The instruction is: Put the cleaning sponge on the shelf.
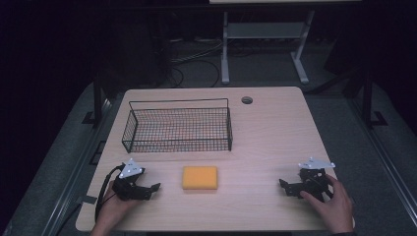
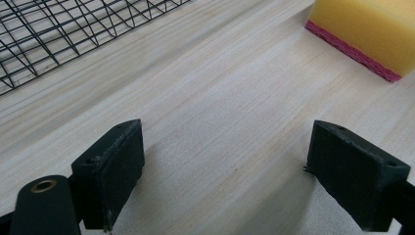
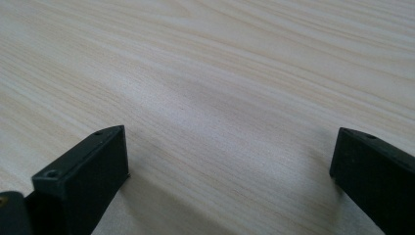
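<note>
A yellow sponge (image 1: 199,177) lies flat near the front middle of the wooden table (image 1: 275,128); the left gripper view shows its pink scouring underside (image 2: 364,34) at top right. A black wire basket (image 1: 178,127) stands behind it, empty, and its mesh (image 2: 54,29) fills the top left of that view. My left gripper (image 1: 153,189) rests on the table left of the sponge, open, with bare wood between its jaws. My right gripper (image 1: 284,187) rests far to the sponge's right, open over bare wood (image 3: 220,112).
A round cable hole (image 1: 247,100) sits near the table's back edge. Beyond the table, on the dark floor, stand a white table frame (image 1: 260,39) and some cables (image 1: 196,59). Each gripper is held by a hand at the table's front edge.
</note>
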The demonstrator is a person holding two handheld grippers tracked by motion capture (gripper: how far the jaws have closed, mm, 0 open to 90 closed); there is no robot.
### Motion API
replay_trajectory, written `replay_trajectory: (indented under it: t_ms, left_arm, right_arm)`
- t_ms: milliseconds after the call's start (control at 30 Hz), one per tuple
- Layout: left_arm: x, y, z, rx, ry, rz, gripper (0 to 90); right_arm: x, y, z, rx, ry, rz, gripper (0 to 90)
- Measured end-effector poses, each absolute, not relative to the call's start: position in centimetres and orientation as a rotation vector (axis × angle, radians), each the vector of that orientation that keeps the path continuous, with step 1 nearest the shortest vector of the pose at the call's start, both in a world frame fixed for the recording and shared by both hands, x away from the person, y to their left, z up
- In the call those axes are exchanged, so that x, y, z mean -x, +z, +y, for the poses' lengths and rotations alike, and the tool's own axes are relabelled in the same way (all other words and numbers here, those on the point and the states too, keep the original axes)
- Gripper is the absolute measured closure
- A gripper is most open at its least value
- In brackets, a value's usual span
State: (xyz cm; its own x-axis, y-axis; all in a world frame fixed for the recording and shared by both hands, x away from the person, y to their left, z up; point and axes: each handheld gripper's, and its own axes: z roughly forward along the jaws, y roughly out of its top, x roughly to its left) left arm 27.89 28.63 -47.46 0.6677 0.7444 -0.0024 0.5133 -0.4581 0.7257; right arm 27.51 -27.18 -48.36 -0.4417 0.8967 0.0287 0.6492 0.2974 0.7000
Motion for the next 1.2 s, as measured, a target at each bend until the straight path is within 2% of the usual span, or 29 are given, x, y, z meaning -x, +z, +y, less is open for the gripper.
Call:
replay_trajectory:
  t_ms: [400,467,567,700,733,800,833,867,1067,1200]
  left_arm:
    - [-28.0,-47.2,28.4,-2.181,0.417,0.971,14.8]
    - [-27.9,-47.0,28.5,-2.185,0.402,0.964,21.3]
    - [-28.0,-46.8,28.3,-2.2,0.4,0.965,25.9]
    - [-28.0,-46.4,28.1,-2.198,0.385,0.959,38.7]
    - [-28.0,-46.1,28.0,-2.201,0.372,0.954,45.1]
    - [-28.0,-46.0,27.9,-2.198,0.361,0.952,52.5]
    - [-28.1,-45.9,27.8,-2.206,0.354,0.946,52.5]
    - [-28.1,-45.7,27.6,-2.214,0.34,0.939,60.6]
    - [-28.5,-45.3,27.3,-2.229,0.298,0.933,87.3]
    - [-29.2,-44.8,26.9,-2.244,0.289,0.923,89.8]
  right_arm:
    - [-27.5,-48.4,-27.2,-1.385,0.922,2.203,0.1]
    - [-27.5,-48.4,-27.2,-1.385,0.922,2.203,0.1]
    - [-27.5,-48.4,-27.2,-1.385,0.922,2.203,0.1]
    - [-27.5,-48.4,-27.2,-1.386,0.922,2.202,0.1]
    - [-27.5,-48.4,-27.2,-1.386,0.922,2.202,0.1]
    - [-27.5,-48.4,-27.2,-1.387,0.922,2.202,0.1]
    - [-27.5,-48.4,-27.2,-1.386,0.922,2.202,0.1]
    - [-27.5,-48.4,-27.2,-1.386,0.921,2.202,0.1]
    - [-27.6,-48.4,-27.1,-1.388,0.921,2.201,0.1]
    - [-27.6,-48.4,-27.1,-1.39,0.92,2.201,0.1]
